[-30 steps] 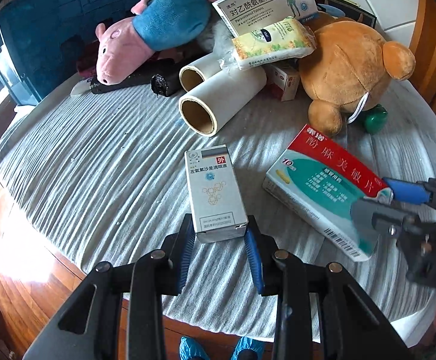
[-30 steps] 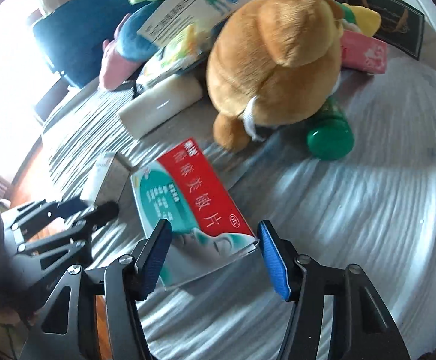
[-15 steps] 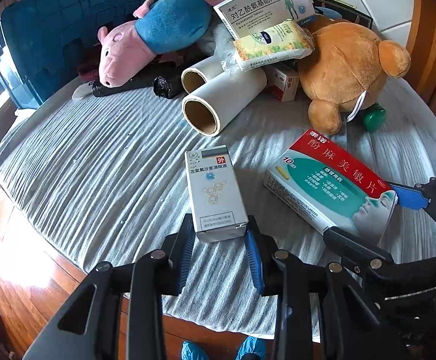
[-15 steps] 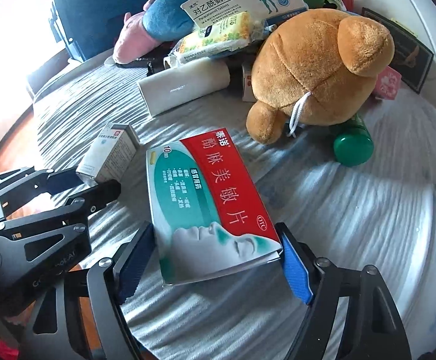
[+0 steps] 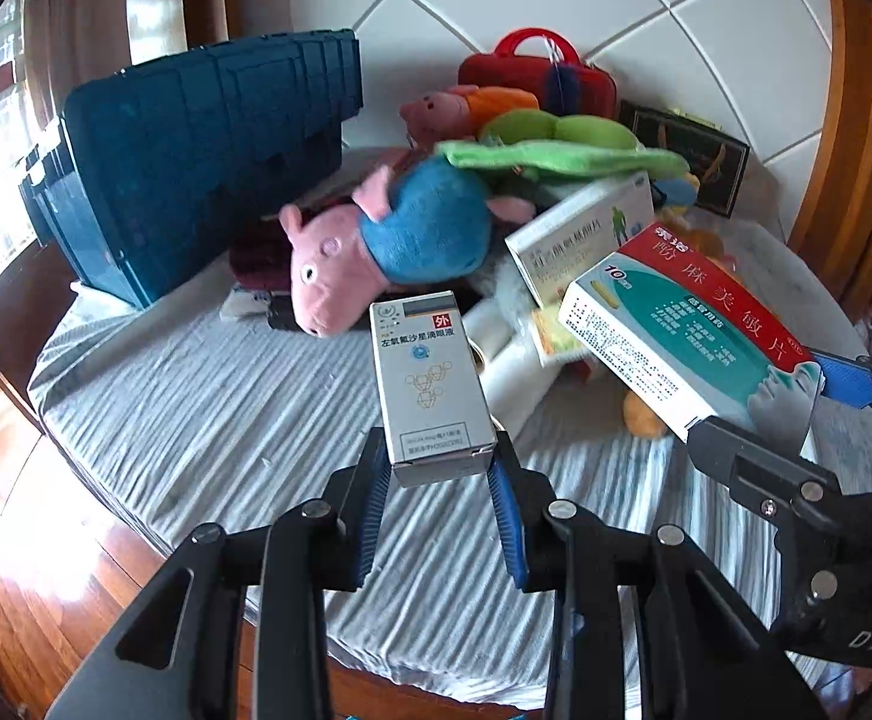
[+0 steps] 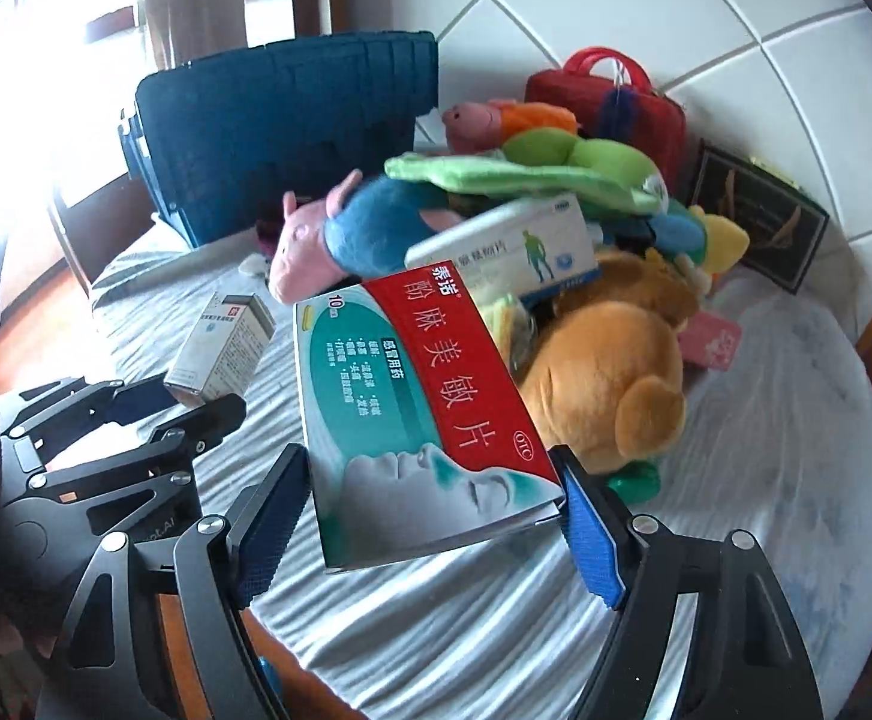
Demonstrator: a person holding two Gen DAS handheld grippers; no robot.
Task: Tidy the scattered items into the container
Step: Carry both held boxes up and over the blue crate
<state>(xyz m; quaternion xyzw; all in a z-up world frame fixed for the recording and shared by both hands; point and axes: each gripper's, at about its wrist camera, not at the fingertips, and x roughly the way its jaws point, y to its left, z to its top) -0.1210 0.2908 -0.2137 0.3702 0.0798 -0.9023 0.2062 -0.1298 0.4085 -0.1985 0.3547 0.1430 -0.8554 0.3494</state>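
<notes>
My left gripper [image 5: 439, 462] is shut on a small grey-white medicine box [image 5: 430, 384] and holds it in the air above the striped cloth [image 5: 226, 408]. My right gripper [image 6: 430, 474] is shut on the near end of a wide red and teal medicine box [image 6: 418, 396], also clear of the cloth. Each view shows the other pair: the red and teal box [image 5: 688, 324] at the right, the small box [image 6: 223, 354] at the left. The dark blue crate [image 5: 196, 162] stands at the back left, its inside hidden.
A heap lies behind the boxes: a pink and blue pig plush [image 5: 388, 252], a brown bear [image 6: 610, 384], a white medicine box [image 6: 514, 246], green plush [image 5: 556, 150], a red bag [image 5: 538, 72] and a dark box [image 6: 760, 222]. The cloth's near edge drops to wooden floor [image 5: 34, 540].
Both grippers have risen and lifted their boxes off the cloth. A second ago the right gripper stood open over the red and teal box; now it grips it.
</notes>
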